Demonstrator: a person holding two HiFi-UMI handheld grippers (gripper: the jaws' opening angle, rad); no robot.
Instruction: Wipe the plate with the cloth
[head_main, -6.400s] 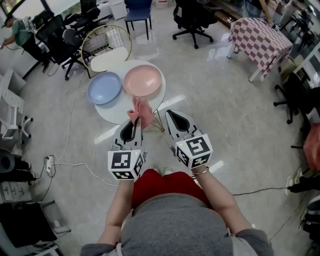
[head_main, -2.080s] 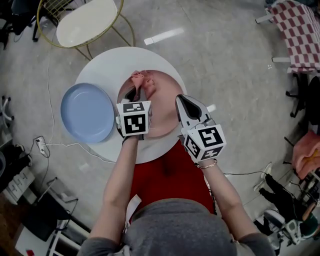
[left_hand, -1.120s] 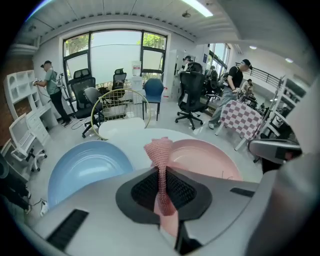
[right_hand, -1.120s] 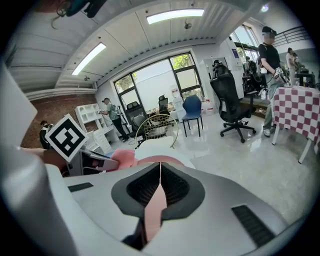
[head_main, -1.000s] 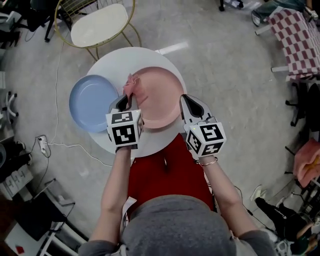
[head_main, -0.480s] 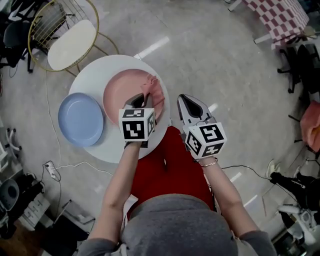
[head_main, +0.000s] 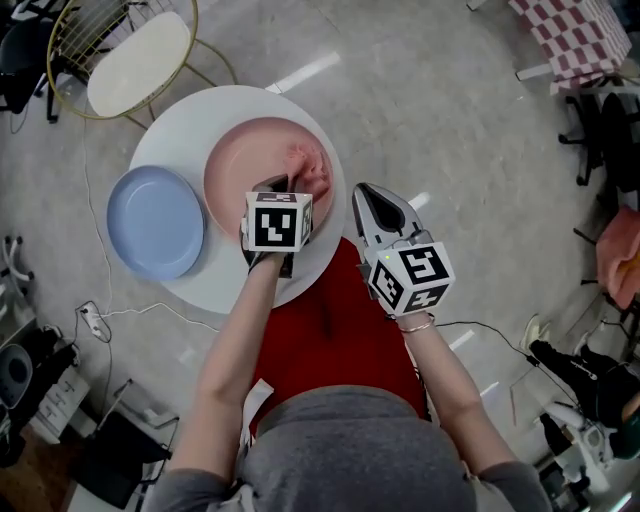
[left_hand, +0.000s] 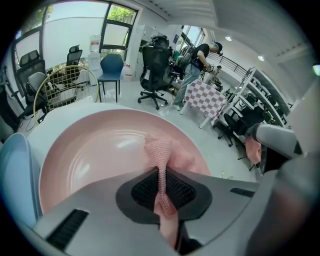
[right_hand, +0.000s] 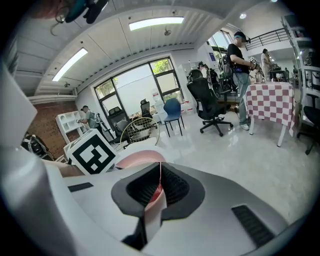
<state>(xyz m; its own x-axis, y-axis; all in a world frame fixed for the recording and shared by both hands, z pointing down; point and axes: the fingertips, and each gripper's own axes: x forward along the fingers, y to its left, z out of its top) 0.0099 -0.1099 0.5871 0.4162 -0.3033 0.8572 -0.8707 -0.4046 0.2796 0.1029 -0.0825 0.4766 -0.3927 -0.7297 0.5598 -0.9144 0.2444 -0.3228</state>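
Two plates are counted on one round table (head_main: 190, 112): a pink plate (head_main: 240, 165) under the tips of the left gripper (head_main: 275, 188) and a blue plate (head_main: 155, 222) off to that gripper's left. One cloth (head_main: 308, 172) is counted, pinched at the left gripper's tips. Two grippers are counted, the right gripper (head_main: 368, 195) beside the left, and one wire chair (head_main: 138, 62) ahead of both.

floor (head_main: 450, 120): grey, glossy | gold wire chair (head_main: 135, 55) by round white table (head_main: 215, 285) | checkered table (head_main: 575, 35) | large windows (right_hand: 132, 85)
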